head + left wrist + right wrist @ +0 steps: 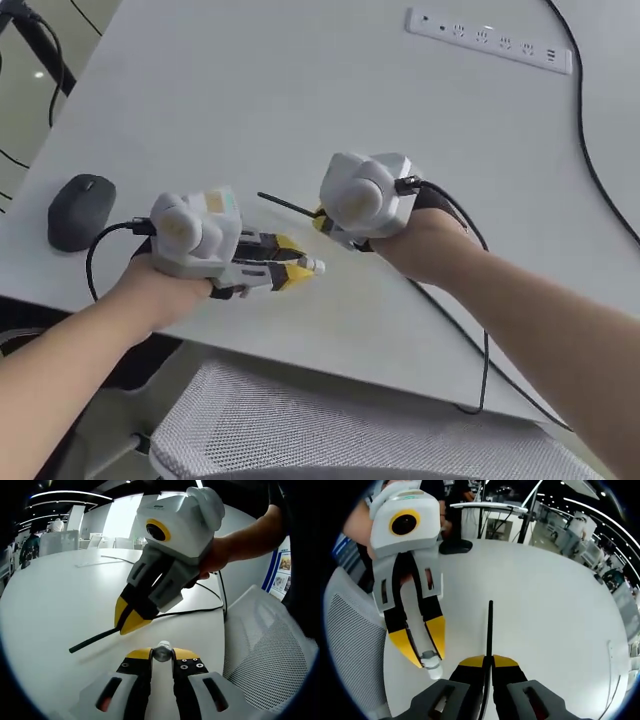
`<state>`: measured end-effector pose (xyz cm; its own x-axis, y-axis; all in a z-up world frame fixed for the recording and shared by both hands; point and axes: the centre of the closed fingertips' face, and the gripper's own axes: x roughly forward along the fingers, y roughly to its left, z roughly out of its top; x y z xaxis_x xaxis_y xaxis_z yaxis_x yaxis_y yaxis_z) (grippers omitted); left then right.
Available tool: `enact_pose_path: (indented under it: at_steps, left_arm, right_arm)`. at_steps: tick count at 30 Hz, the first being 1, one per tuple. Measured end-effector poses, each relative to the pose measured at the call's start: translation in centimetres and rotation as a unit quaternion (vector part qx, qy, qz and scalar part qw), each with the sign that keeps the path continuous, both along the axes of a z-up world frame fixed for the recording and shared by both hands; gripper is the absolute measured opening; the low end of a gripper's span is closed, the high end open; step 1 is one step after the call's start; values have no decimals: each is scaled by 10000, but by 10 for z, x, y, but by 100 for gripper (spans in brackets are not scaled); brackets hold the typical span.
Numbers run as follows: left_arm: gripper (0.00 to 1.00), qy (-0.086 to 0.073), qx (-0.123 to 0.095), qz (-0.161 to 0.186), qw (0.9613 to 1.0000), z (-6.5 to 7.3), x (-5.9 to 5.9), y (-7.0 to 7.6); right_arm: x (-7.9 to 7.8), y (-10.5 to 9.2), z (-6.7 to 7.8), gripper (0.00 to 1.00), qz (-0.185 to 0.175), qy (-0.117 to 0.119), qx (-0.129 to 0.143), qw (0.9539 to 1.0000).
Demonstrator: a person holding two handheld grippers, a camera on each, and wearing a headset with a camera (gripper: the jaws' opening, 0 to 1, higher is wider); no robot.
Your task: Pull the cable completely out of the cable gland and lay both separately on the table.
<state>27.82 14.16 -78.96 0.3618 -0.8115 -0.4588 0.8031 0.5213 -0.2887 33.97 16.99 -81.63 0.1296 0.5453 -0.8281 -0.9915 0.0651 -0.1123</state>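
My left gripper (303, 268) sits low above the table's near edge, shut on a small white cable gland (314, 266) that pokes out of its yellow tips. In the left gripper view the gland (162, 651) is pinched between the jaws (162, 656). Just right of it, my right gripper (320, 221) is shut on a thin black cable (283, 205), whose free end points away to the upper left. The right gripper view shows the cable (490, 625) running straight out of the jaws (489, 658), with the gland (431, 663) apart on its left. Cable and gland do not touch.
The white table (250, 90) carries a dark mouse (80, 210) at the left edge and a white power strip (490, 40) at the far right. A black lead (590, 160) runs down the right side. A grey mesh chair (330, 430) is below the near edge.
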Motion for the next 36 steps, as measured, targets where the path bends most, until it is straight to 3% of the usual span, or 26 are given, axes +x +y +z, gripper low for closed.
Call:
enact_pose_path:
  at_steps: [10,15,26,36]
  left_arm:
    - [15,64,-14,-14,10000,-12,0,0]
    - [15,103,-111,31,9999,-11,1,-1]
    - [15,107,-87,-6,9999,-12,3,1]
    - [16,105,83,-86,9999,-17,0,2]
  right_arm:
    - [-3,1,-8,0,-17,67,-27,10000]
    - [-1,0,-9,0,-30,85,-41,10000]
    - [1,0,-9,0,-161,161,-12,9997]
    - [1,0,-9,0,-180,191,-7,9997]
